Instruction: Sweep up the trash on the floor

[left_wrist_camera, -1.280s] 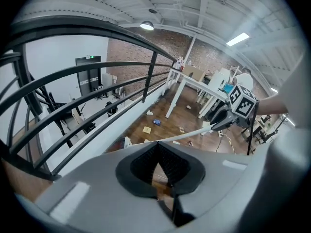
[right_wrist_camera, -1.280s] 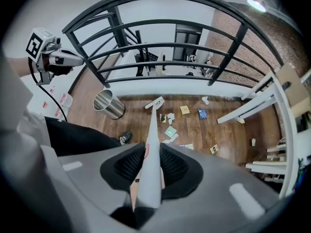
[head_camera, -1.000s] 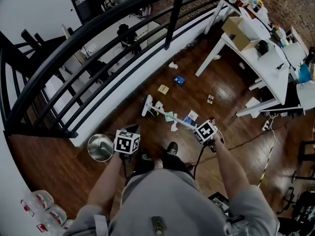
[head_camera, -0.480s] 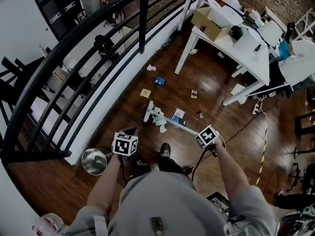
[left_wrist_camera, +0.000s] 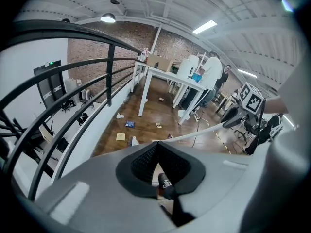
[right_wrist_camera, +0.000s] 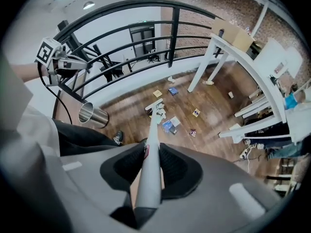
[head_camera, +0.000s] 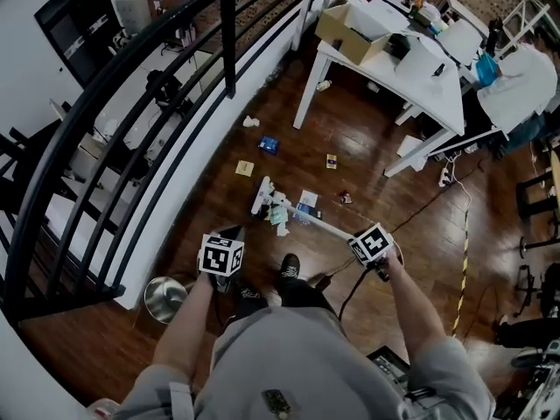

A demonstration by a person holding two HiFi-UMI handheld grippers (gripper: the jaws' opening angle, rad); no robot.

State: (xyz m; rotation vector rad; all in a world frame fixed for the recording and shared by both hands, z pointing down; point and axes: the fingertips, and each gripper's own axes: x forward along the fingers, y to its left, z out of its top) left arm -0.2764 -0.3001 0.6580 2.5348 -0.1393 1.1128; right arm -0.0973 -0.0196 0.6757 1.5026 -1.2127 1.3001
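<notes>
Grasping the long white broom pole (right_wrist_camera: 154, 125), seemingly light and stiff, near its upper end, the right gripper's (right_wrist_camera: 152, 144) fingers had its head amid scattered paper trash (head_camera: 278, 215) on the brown wooden floor (head_camera: 367, 182) at twelve o'clock, while the left gripper's (left_wrist_camera: 158, 144) fingers were clenched together.

No words or numbers can be read anywhere. The black shoe (left_wrist_camera: 165, 182) bears white print, too small to make out.

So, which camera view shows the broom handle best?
The right gripper view: the broom handle runs between the right gripper's jaws, which clamp it. The head view shows it thin, the grip hidden under the marker cube. The left gripper view catches only a stretch.
</notes>
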